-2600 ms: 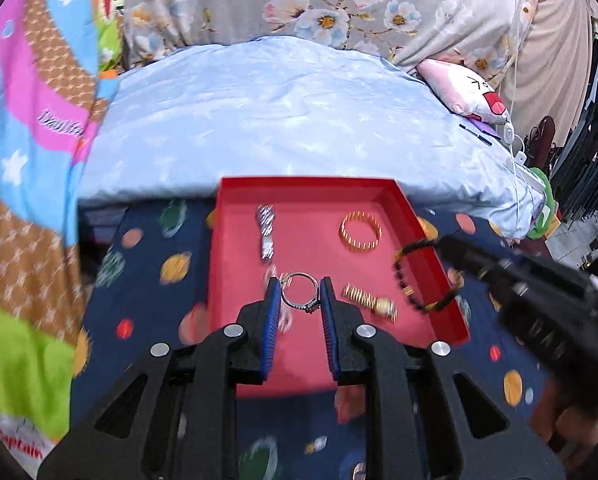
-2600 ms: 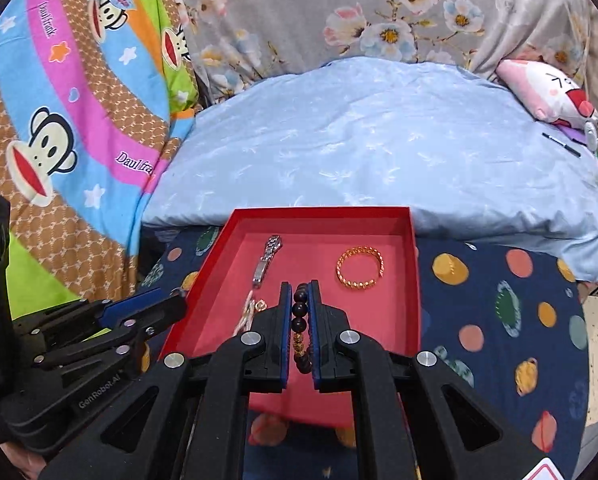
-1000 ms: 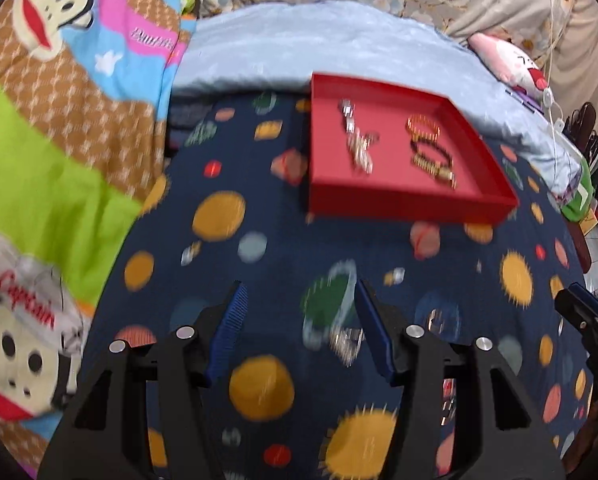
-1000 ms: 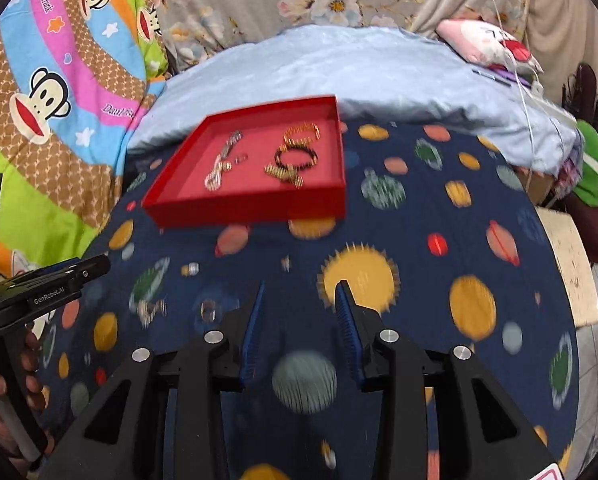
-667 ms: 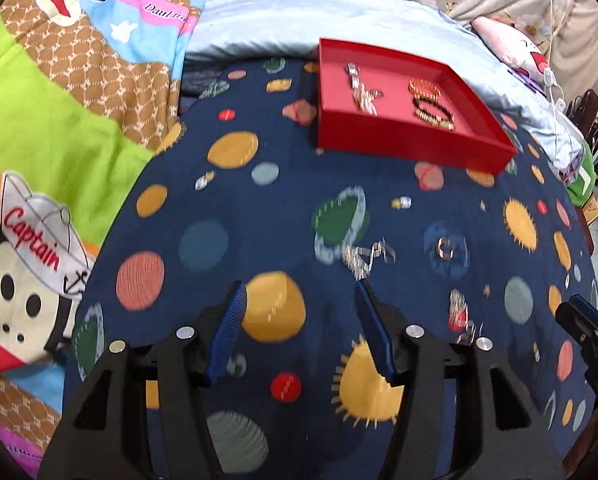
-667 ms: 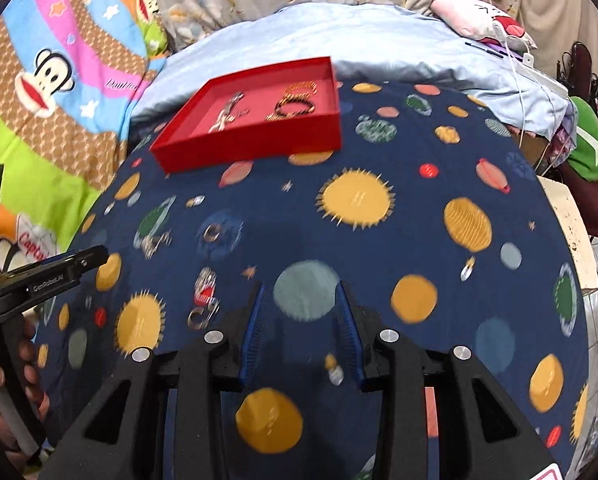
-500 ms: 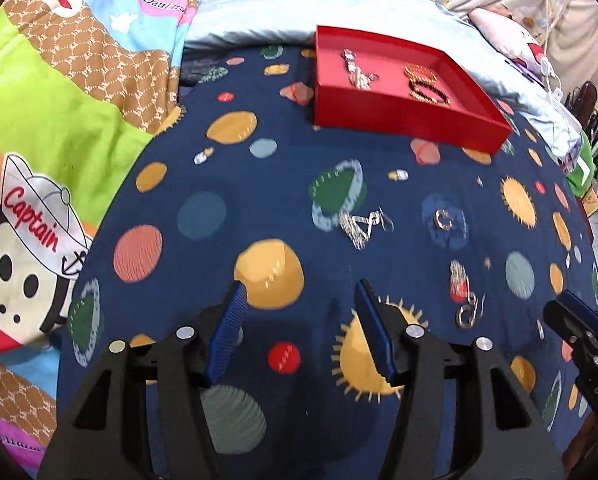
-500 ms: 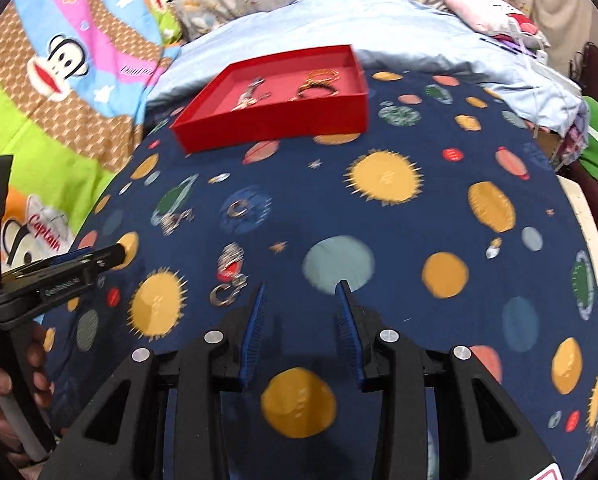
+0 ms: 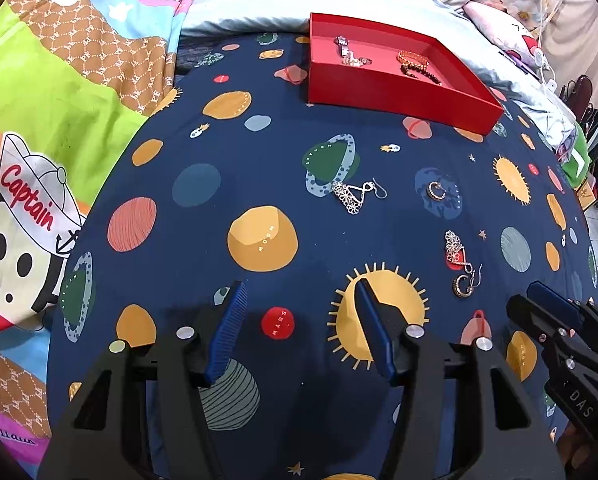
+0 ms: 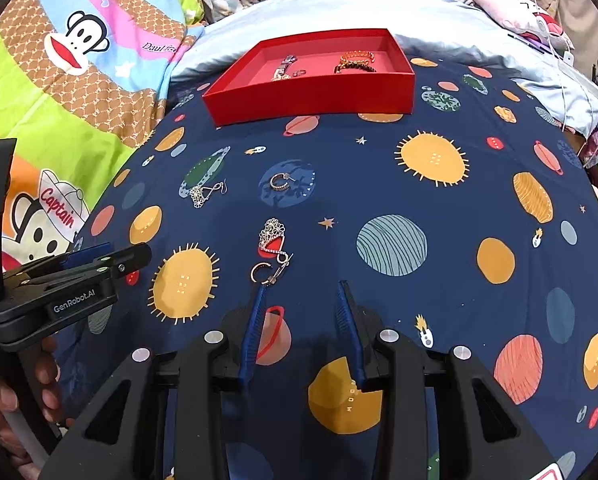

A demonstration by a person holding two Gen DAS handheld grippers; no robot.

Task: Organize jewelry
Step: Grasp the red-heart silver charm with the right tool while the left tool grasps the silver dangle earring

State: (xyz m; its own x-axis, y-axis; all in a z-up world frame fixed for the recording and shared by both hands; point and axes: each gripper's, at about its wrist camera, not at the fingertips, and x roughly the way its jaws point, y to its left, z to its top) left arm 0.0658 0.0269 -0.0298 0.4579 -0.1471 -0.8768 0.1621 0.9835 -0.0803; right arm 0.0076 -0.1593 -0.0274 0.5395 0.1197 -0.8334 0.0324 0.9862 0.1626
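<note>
At bottom centre of each wrist view, both tools hang w/ jaws apart & nothing between: left gripper [image 9: 299, 292] wide, right gripper [image 10: 301, 286] a bit narrower. Red tray [image 10: 311, 94] sits at top centre on the planet-print sheet [image 10: 419, 280], w/ bracelets [image 10: 355, 61] & a silver piece [image 10: 285, 68] inside. Loose on the sheet mid-frame: filigree earring [image 10: 203, 194], small hoop [image 10: 279, 181], and a flower earring w/ hoop [image 10: 271, 252] just ahead of right tool's left fingertip.
</note>
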